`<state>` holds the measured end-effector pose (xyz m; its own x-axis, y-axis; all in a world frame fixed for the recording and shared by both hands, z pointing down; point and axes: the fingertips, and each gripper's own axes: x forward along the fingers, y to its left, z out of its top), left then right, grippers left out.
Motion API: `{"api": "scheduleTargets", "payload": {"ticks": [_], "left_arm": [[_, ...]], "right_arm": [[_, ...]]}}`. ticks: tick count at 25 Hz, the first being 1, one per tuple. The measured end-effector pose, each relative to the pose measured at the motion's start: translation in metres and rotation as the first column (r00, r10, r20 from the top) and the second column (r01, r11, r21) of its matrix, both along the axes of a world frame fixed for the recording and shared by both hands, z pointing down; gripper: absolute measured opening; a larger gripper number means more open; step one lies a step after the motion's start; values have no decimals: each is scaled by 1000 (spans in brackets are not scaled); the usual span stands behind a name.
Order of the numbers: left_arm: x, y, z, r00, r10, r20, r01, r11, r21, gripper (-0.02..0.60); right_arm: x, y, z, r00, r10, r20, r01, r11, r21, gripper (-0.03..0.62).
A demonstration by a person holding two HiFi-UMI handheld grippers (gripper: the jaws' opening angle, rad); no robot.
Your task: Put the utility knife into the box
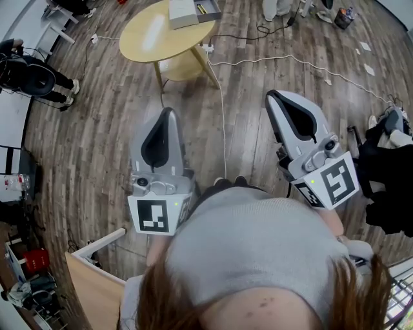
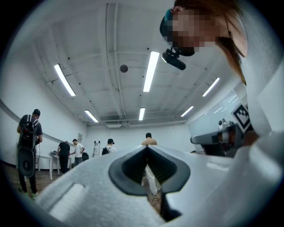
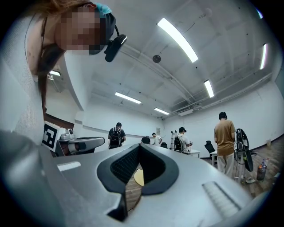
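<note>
the left tool (image 1: pixel 169 113) has its jaws pressed together at the tips with nothing between them; in the left gripper view only floor and a pale cable show through the gap behind the tips of the left tool (image 2: pixel 147 148). the right tool (image 1: pixel 271 96) is likewise closed and empty, and in the right gripper view a slice of the yellow table (image 3: pixel 139 178) shows through the gap of the right tool (image 3: pixel 139 146). the two tools are held side by side, well apart, both pointing away from the person's grey top (image 1: pixel 251 238), each with its marker cube (image 1: pixel 155 216) at the near end. below them lies the wood floor (image 1: pixel 97 135), and a white cable (image 1: pixel 277 60) runs across it just beyond the right tool. well beyond both tips, slightly nearer the left tool's line, stands the round table (image 1: pixel 145 38). on its far edge sits a pale box (image 1: pixel 182 13), touching a dark tray (image 1: pixel 210 9) on its right. a thin yellow strip (image 1: pixel 202 8) lies in that tray; it may be the utility knife, but it is too small to tell. other people stand far off in both gripper views.
</note>
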<state>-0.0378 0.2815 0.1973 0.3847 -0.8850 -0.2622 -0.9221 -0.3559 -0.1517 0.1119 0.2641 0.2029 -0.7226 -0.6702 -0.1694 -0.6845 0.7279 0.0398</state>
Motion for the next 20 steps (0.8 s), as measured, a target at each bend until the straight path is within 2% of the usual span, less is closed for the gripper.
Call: {"api": "scheduleTargets", "payload": {"ticks": [7,20], "left_arm": [[16,0,1,1000,-4,-5,4,1000,-4,-6],[34,8,3,1000,-16,-21,16,1000,6,-6]], "right_arm": [[11,-1,3,999,-8,-34,8,1000,-4,3],[30,7,7,999,-20,-37,21,1000,1,3]]}}
